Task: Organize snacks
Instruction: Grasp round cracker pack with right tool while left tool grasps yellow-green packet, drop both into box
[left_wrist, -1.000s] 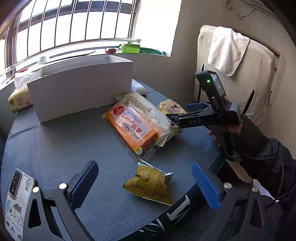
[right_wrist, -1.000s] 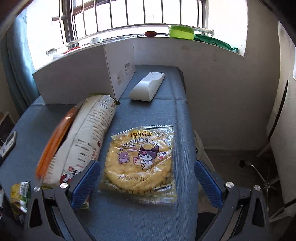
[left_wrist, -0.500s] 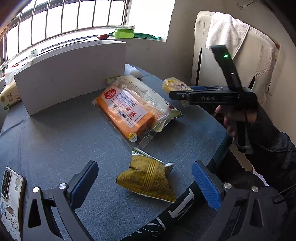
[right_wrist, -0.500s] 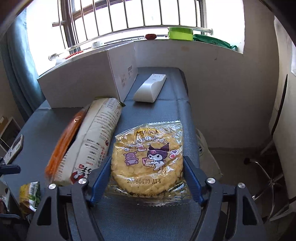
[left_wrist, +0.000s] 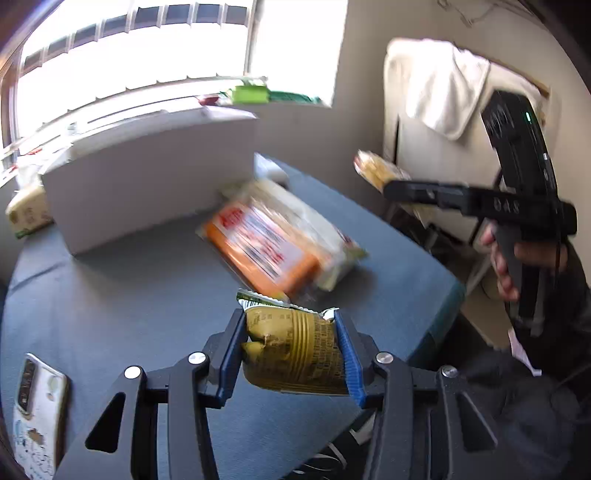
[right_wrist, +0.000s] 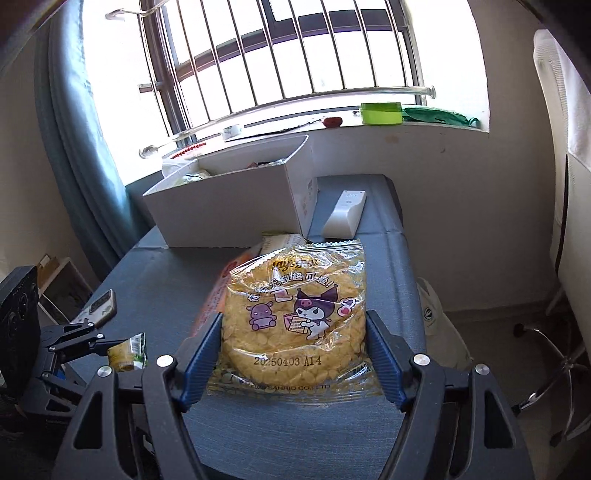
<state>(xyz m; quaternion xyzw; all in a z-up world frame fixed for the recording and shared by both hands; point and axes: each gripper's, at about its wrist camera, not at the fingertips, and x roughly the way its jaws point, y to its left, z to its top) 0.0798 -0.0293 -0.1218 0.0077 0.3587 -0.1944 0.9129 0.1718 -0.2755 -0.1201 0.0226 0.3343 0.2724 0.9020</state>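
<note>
A small yellow-green snack packet (left_wrist: 295, 354) sits between my left gripper's (left_wrist: 288, 317) blue pads. Its jaws are closing and both pads press on the crumpled foil, low over the blue-grey table (left_wrist: 110, 288). My right gripper (right_wrist: 293, 317) is shut on a round yellow cracker packet (right_wrist: 295, 288) with cartoon figures, held up off the table. The left wrist view shows that cracker packet (left_wrist: 373, 168) in the air at the right. An open white box (right_wrist: 229, 210) with snacks inside stands at the far side by the window. A large orange packet (left_wrist: 266, 243) lies in front of the box.
A phone (left_wrist: 37, 406) lies at the table's near left edge. Beside the box rests a white remote (right_wrist: 345, 214). A chair draped with a white towel (left_wrist: 443, 92) stands off the table's right side, and a plastic bag (right_wrist: 439, 321) lies on the floor there.
My left jaws went from wide open to closed on the small yellow-green packet. My right jaws closed on the cracker packet and lifted it off the table, up towards the box.
</note>
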